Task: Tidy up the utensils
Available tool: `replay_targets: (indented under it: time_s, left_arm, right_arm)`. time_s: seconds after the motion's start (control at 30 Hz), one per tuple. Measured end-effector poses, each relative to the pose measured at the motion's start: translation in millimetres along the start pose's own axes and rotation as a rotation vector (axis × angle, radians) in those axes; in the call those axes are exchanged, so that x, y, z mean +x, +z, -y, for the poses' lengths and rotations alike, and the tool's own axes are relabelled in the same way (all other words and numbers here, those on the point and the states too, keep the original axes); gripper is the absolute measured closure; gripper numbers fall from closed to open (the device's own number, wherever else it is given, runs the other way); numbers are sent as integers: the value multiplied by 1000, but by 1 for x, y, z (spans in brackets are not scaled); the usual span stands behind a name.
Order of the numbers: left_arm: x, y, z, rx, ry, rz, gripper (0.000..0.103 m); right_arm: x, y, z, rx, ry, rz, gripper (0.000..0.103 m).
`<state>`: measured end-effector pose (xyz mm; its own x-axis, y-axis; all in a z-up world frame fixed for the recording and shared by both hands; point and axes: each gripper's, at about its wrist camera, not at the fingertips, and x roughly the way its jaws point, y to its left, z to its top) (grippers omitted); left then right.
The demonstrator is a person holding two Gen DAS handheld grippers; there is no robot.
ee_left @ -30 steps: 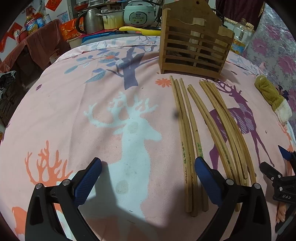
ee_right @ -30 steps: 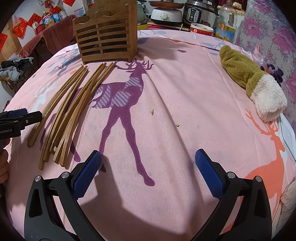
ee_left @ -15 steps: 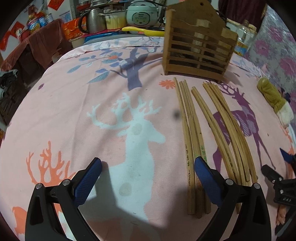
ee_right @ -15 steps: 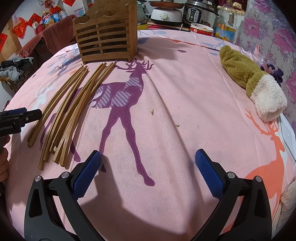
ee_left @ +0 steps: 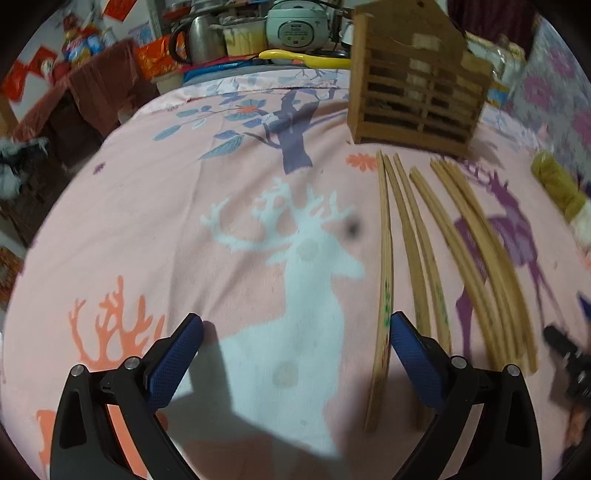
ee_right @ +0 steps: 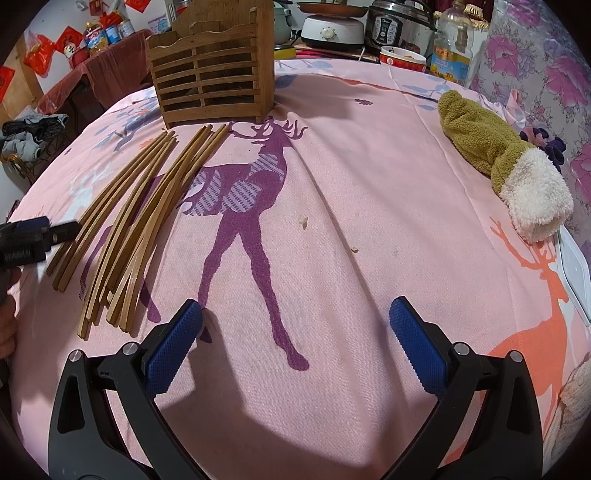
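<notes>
Several long wooden chopsticks point(ee_left: 436, 258) lie side by side on the pink deer-print cloth, pointing at a slatted wooden holder point(ee_left: 417, 99) at the back. My left gripper point(ee_left: 295, 354) is open and low over the cloth; the leftmost chopstick point(ee_left: 384, 302) lies just inside its right finger point(ee_left: 413, 358). In the right wrist view the chopsticks point(ee_right: 140, 218) lie at the left, in front of the holder point(ee_right: 214, 85). My right gripper point(ee_right: 295, 339) is open and empty over the purple deer print, to the right of the sticks.
A green and white fleece mitten point(ee_right: 506, 166) lies at the right. Pots, a rice cooker point(ee_left: 295, 26), a kettle and an oil bottle point(ee_right: 452, 51) stand behind the table. A white tray edge point(ee_right: 574, 273) shows at far right. The left gripper's tip point(ee_right: 33, 236) shows at the left edge.
My left gripper has moved right and forward, so the leftmost chopstick now lies between its fingers. The right gripper has not moved.
</notes>
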<state>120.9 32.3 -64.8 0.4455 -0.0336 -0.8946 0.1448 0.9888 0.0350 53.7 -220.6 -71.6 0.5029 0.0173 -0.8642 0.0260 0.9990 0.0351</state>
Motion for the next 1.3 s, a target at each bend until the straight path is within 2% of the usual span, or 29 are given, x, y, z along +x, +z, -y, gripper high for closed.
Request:
replay_targets:
  time_s: [0.23, 0.33, 0.4, 0.43, 0.5, 0.57, 0.67, 0.77, 0.87, 0.9, 1.03, 1.13, 1.17, 1.3]
  left_arm:
    - [-6, -10, -3, 9, -9, 16, 4]
    - [-11, -14, 2, 41, -10, 24, 8]
    - [-18, -20, 9, 80, -32, 47, 27]
    - [-21, -22, 12, 96, -44, 56, 32]
    - [-24, -26, 17, 122, -63, 68, 49]
    - [-25, -27, 21, 141, -73, 74, 54]
    - [-25, -26, 22, 140, -76, 75, 54]
    - [-22, -24, 20, 119, -89, 67, 52]
    - [-21, -23, 20, 119, -87, 66, 52]
    - [-22, -23, 19, 120, -85, 66, 52]
    - [-22, -23, 19, 121, -84, 66, 52]
    - [-22, -23, 19, 123, -83, 67, 52]
    - [-23, -24, 19, 123, -83, 68, 52]
    - [-26, -28, 17, 121, -95, 67, 53]
  right_arm:
    - [0, 0, 0, 0, -2, 0, 5]
    - [0, 1, 1, 0, -3, -2, 5]
    - [-1, 0, 1, -1, -1, 1, 5]
    - [-2, 0, 0, -7, 1, 8, 6]
    - [-15, -3, -9, -61, 57, 70, 13]
    - [-27, -7, -23, -135, 65, 131, 15]
    - [-36, -15, -48, -263, 95, 163, 29]
    - [-37, -18, -62, -318, 141, 141, 46]
    - [-32, -17, -69, -313, 206, 87, 53]
    - [-28, -17, -68, -307, 221, 66, 59]
    - [-23, -15, -69, -265, 257, 38, 61]
    - [-22, -13, -64, -238, 244, 41, 80]
    - [-22, -13, -62, -226, 249, 41, 95]
    - [-21, -11, -49, -174, 233, 43, 97]
